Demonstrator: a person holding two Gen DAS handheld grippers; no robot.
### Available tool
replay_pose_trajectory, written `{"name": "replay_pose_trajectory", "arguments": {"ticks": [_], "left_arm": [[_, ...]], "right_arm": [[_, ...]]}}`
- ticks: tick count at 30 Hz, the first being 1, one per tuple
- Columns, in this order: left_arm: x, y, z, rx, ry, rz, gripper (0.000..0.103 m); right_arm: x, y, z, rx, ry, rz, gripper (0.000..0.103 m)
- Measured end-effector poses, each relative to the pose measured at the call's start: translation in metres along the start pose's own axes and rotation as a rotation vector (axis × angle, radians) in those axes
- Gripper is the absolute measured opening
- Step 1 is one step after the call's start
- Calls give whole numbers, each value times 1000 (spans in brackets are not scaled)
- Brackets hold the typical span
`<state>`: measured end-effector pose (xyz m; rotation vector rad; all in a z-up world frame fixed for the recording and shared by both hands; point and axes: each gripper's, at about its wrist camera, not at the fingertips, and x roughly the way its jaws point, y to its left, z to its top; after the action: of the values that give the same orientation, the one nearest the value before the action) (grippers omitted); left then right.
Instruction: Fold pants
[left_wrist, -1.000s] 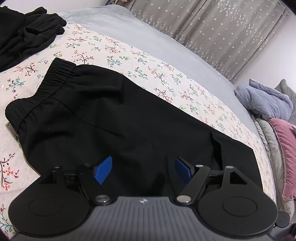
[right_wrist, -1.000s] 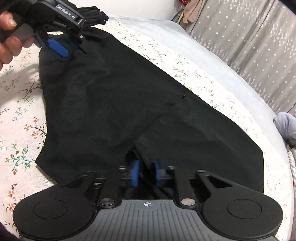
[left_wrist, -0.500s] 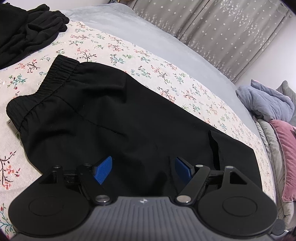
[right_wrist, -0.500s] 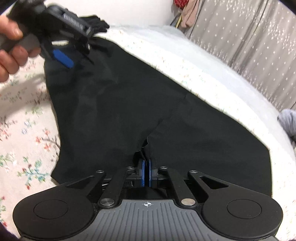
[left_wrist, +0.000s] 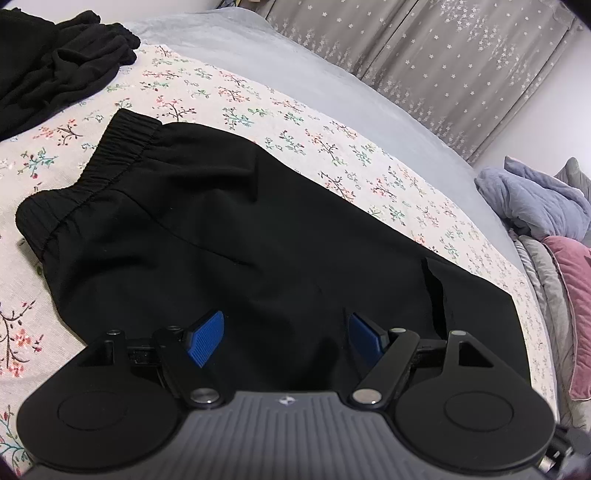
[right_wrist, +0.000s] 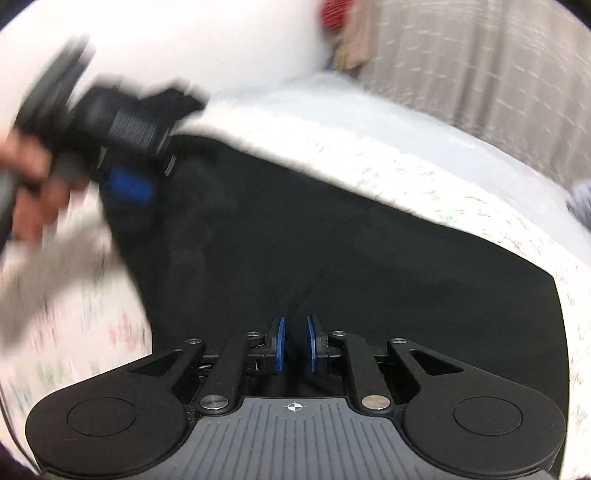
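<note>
Right gripper (right_wrist: 294, 341) low over the black pants (right_wrist: 332, 266), blue pads nearly pressed together with a thin gap, dark cloth right at the tips; looks like a pinch on a fabric edge near the crotch seam but cannot tell if cloth is actually caught, view is motion-blurred. Left gripper (left_wrist: 286, 338) spread wide, pads well apart, holding nothing, hovers above the seat area of the pants (left_wrist: 258, 229). Pants lie flat on the floral bedsheet (left_wrist: 314, 136), long axis running from the elastic waistband (left_wrist: 92, 173) at far left out to the leg hems at right, so the garment stretches left-to-right across both views. In the right wrist view the left gripper (right_wrist: 129, 184) sits up at the waistband end, gripped by the person's hand (right_wrist: 29, 184). Key relation: left gripper is nearer the waistband, right gripper nearer the crotch and leg end; judging from that, a lengthwise fold would want the right side carrying cloth toward the left. Second black garment (left_wrist: 48, 70) bunched at the far corner of the bed, well apart from the pants. Grey blanket (left_wrist: 532, 199) and pink pillow (left_wrist: 572, 295) off at the right edge, curtains (left_wrist: 443, 55) behind
</note>
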<state>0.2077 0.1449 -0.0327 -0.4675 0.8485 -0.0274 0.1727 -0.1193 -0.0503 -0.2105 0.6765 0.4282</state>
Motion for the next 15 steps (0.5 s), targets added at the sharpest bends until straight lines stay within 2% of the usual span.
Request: {"name": "replay_pose_trajectory", "arguments": {"ticks": [2, 4, 5, 7, 11, 15], "left_arm": [[-1, 1, 0, -2, -3, 0, 92], [-3, 0, 0, 3, -11, 5, 92], [-3, 0, 0, 8, -14, 9, 92], [-3, 0, -1, 15, -17, 15, 92], [-4, -1, -4, 25, -26, 32, 92], [-11, 5, -4, 9, -43, 49, 92]], "right_arm": [[4, -12, 0, 62, 10, -59, 14], [19, -21, -8, 89, 84, -101, 17], [27, -25, -14, 125, 135, -80, 17], [28, -27, -22, 172, 122, -43, 17], [21, -13, -19, 144, 167, 85, 17], [7, -3, -17, 98, 156, 57, 17]]}}
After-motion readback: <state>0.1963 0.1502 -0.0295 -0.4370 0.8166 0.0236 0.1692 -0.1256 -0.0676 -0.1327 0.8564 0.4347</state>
